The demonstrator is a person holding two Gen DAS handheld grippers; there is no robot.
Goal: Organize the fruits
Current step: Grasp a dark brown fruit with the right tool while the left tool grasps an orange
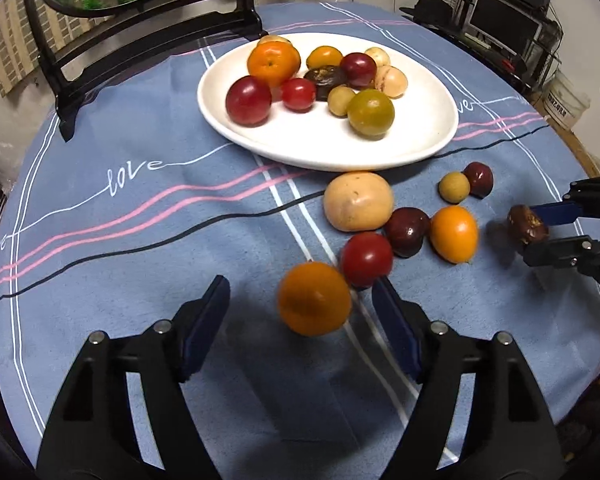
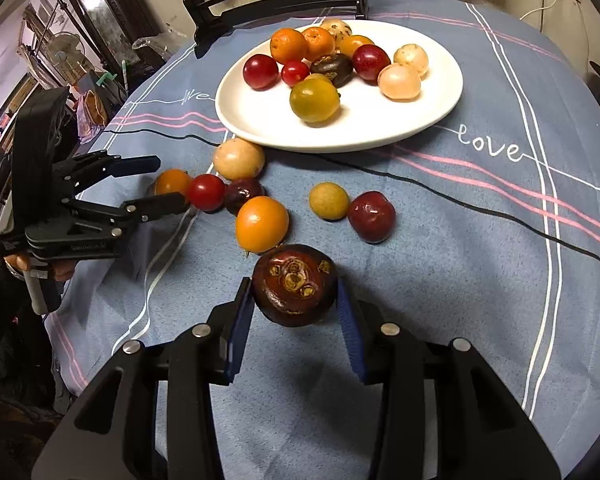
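A white plate (image 1: 420, 140) (image 2: 380, 120) at the back holds several red, orange, tan and dark fruits. Loose fruits lie on the blue cloth in front of it, among them a big tan one (image 1: 358, 200), a red one (image 1: 366, 258) and a dark red one (image 2: 371, 216). My left gripper (image 1: 300, 286) (image 2: 168, 182) stands open around an orange fruit (image 1: 314, 298), its pads clear of it. My right gripper (image 2: 294, 282) (image 1: 538, 228) is shut on a dark brown fruit (image 2: 294, 284) (image 1: 526, 224), which seems slightly off the cloth.
A black chair (image 1: 60, 80) stands behind the round table at the far left. The cloth's rim (image 1: 580, 168) curves close on the right, with a monitor (image 1: 504, 24) and clutter beyond it. Bare cloth (image 2: 480, 260) lies right of the loose fruits.
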